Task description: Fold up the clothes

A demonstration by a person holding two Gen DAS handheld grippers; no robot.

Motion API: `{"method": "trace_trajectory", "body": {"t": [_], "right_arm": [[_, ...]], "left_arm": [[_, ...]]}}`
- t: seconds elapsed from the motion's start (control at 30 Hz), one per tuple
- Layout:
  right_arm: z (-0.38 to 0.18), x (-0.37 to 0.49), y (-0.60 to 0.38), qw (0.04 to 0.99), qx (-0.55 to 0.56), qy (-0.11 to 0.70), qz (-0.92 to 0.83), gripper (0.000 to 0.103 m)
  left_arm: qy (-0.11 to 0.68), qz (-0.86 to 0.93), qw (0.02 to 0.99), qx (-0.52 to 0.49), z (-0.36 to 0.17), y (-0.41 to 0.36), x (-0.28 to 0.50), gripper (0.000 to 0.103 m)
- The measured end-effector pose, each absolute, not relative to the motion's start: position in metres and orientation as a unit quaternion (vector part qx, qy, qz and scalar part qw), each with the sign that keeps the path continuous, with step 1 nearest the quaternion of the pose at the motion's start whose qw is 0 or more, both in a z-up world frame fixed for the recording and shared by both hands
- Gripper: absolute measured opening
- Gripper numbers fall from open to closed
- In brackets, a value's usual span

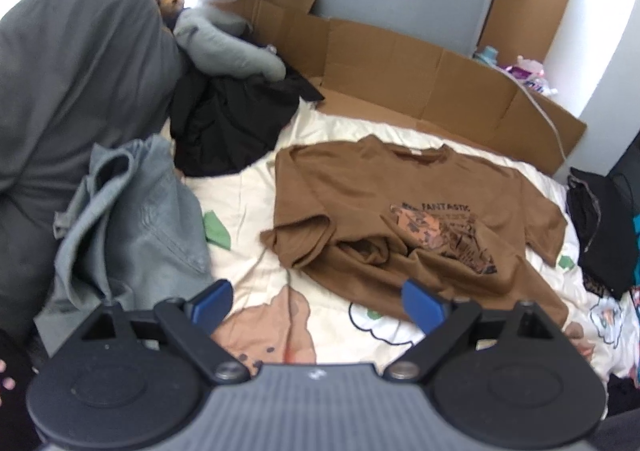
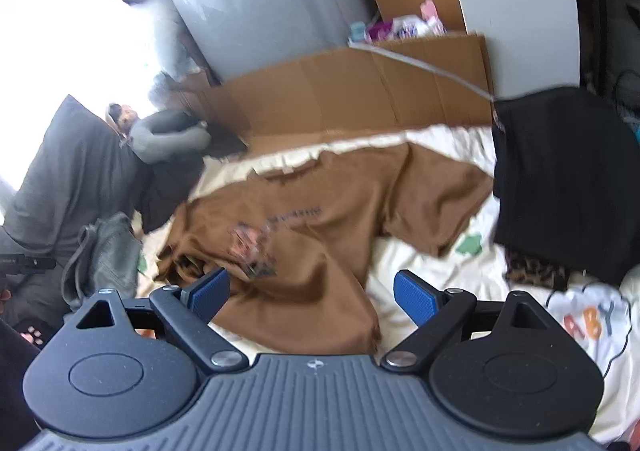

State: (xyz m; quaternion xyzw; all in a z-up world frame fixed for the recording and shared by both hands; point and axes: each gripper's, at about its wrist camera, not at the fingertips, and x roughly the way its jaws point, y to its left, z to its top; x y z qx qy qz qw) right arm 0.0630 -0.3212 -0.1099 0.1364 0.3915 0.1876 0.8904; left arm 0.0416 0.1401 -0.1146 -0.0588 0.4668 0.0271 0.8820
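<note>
The left gripper (image 1: pixel 316 301) and right gripper (image 2: pixel 312 295) both have their blue fingers (image 1: pixel 210 301) wide apart, holding nothing. Just past them a brown shirt (image 1: pixel 400 211) (one sleeve bunched up) lies on the bed (image 1: pixel 248 203). Jeans (image 1: pixel 136 219) sit to its left, with cardboard (image 1: pixel 400 63) far behind.

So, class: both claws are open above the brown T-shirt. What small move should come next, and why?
Probably lower the left claw onto the crumpled sleeve and pull it out flat. The T-shirt lies print-up on the bedspread, but that sleeve is bunched over the body, so folding now would likely trap wrinkles. Both claws, the right claw too, are open and hold nothing.
</note>
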Motion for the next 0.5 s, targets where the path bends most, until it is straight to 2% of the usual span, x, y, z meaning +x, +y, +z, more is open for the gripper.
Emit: {"method": "trace_trajectory", "body": {"t": [0.33,0.5], "right_arm": [[-0.206,0.07,-0.311,0.859,0.128,0.45,0.21,0.092],[-0.238,0.081,-0.299,0.848,0.109,0.465,0.231,0.087]], "left_arm": [[0.505,0.024,0.859,-0.079,-0.198,0.119,0.05,0.091],[0.523,0.019,0.847,-0.093,-0.233,0.106,0.063,0.087]]}}
